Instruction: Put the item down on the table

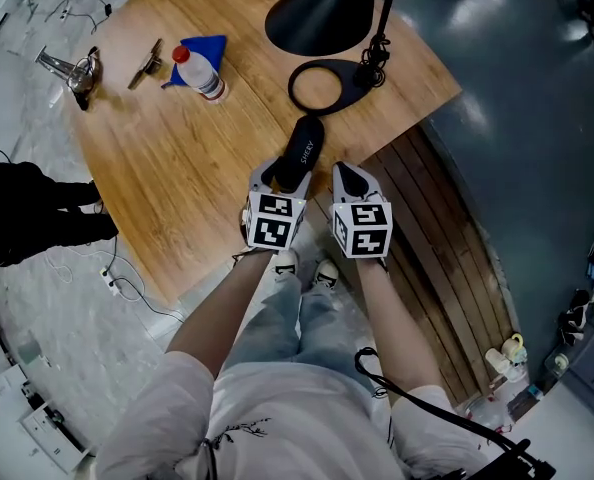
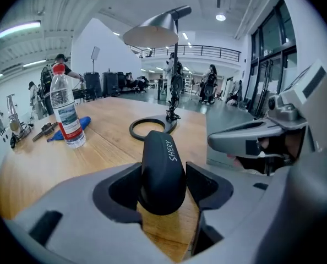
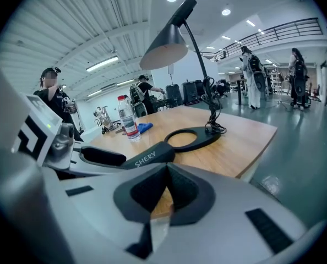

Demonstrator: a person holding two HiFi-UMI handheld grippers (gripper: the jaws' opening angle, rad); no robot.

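- The left gripper (image 2: 163,173) has its jaws fairly wide, closed on the sides of a black case (image 2: 162,166) – an oblong, rounded thing with "SHERY" in white along its top.
- The black case points away from the person, with its far end towards the ring-shaped lamp base (image 1: 327,84). Only its near end sits between the jaws.
- The case lies level and low over the wooden table (image 1: 197,198), close to the near edge. I cannot tell whether its underside touches the wood.
- The right gripper (image 3: 167,168) is just beside the left one, on its right. Its jaws meet at the tips with nothing between them, and bare table shows through the gap below.
- The black lamp shade (image 1: 322,13) hangs over the far side of the table.
- A water bottle (image 1: 199,73) with a red cap stands further left, beside a blue cloth (image 1: 205,46) – well apart from the case.
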